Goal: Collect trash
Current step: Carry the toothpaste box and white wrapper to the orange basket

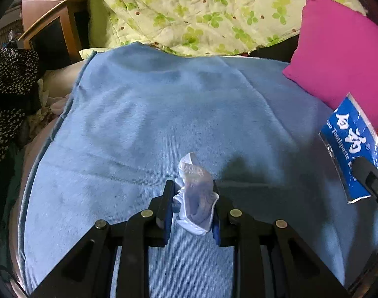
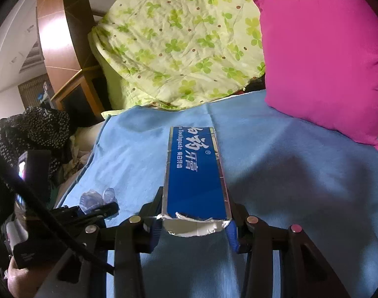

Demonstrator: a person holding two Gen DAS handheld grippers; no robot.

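Crumpled clear plastic wrapper (image 1: 195, 193), scrunched up, pinched in the air over blue blanket. Blue toothpaste box (image 2: 196, 173), torn open at near end, held flat, pointing away.

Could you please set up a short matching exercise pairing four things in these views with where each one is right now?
Things:
1. crumpled plastic wrapper
2. toothpaste box
3. pink pillow
4. clover-print quilt

Places:
A. heaped at the far end, beyond the blue blanket
B. clamped in the jaws of the right gripper
C. lying on the blanket's far right side
D. clamped in the jaws of the left gripper

Pairs: 1-D, 2-B, 3-C, 4-A
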